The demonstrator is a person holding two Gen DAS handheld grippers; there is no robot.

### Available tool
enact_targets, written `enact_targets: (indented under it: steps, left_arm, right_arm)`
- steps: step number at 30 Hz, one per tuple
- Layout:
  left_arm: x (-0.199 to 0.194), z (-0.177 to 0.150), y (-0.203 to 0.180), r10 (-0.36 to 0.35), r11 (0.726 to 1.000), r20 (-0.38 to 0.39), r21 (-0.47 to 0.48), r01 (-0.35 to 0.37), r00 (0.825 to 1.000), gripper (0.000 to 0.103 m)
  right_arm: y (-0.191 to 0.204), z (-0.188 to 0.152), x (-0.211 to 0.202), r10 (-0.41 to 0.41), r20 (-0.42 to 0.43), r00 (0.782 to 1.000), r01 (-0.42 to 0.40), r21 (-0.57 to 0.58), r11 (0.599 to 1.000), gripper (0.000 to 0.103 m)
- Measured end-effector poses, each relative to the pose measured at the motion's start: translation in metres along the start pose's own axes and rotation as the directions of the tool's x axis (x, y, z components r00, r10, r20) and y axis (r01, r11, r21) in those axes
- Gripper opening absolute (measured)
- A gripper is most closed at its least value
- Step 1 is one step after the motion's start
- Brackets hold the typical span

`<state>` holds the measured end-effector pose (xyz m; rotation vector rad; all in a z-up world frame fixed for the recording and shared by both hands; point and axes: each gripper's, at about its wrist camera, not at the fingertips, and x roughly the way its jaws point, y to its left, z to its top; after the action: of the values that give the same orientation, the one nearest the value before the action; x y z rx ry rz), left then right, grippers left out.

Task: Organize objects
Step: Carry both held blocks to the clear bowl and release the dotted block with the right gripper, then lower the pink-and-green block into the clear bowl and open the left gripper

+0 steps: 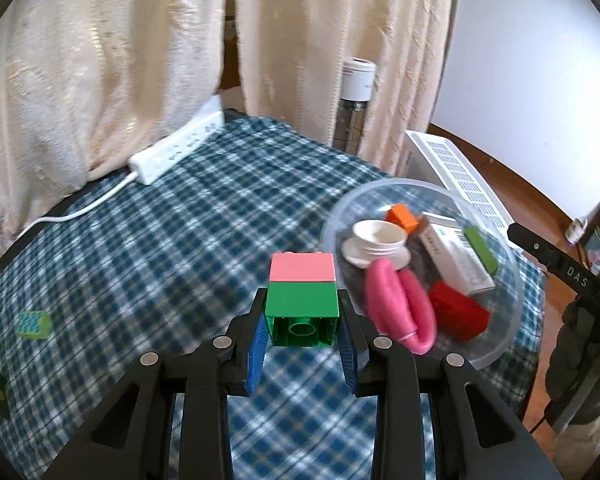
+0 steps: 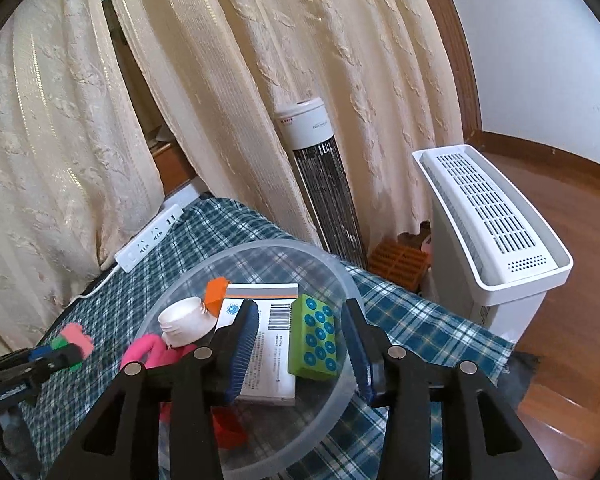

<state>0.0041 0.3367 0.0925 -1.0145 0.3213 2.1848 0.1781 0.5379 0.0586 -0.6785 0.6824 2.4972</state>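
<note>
My left gripper (image 1: 302,308) is shut on a green block (image 1: 302,312) with a pink block (image 1: 302,267) stacked on it, held over the checked tablecloth just left of a clear plastic bowl (image 1: 512,280). In the right wrist view this gripper (image 2: 66,354) shows at the far left with the pair. The bowl (image 2: 332,264) holds a white cap (image 2: 188,318), an orange block (image 2: 216,292), a white box (image 2: 268,344), a red block (image 1: 458,314) and a pink soft thing (image 1: 400,304). My right gripper (image 2: 302,308) stands open over the bowl. A green block with blue dots (image 2: 314,338) lies on the box between its jaws, untouched.
A white power strip (image 1: 176,148) lies at the table's far edge by the cream curtains. Another dotted green block (image 1: 34,325) sits on the cloth at the left. Beyond the table stand a tower heater (image 2: 320,184), a white air purifier (image 2: 496,232) and an orange crate (image 2: 398,264).
</note>
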Motion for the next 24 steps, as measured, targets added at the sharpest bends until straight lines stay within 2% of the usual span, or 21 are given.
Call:
enact_targets:
  steps: [14, 24]
  left_arm:
    - [0.031, 0.018, -0.061, -0.072, 0.992, -0.042, 0.100, 0.076, 0.997, 0.032]
    - [0.048, 0.023, -0.086, -0.093, 0.986, -0.072, 0.132, 0.102, 0.993, 0.032]
  right_arm:
    - [-0.024, 0.003, -0.007, 0.020, 0.020, 1.000, -0.021, 0.049, 0.999, 0.049]
    - [-0.035, 0.003, -0.004, 0.038, 0.014, 0.999, -0.039, 0.068, 0.997, 0.049]
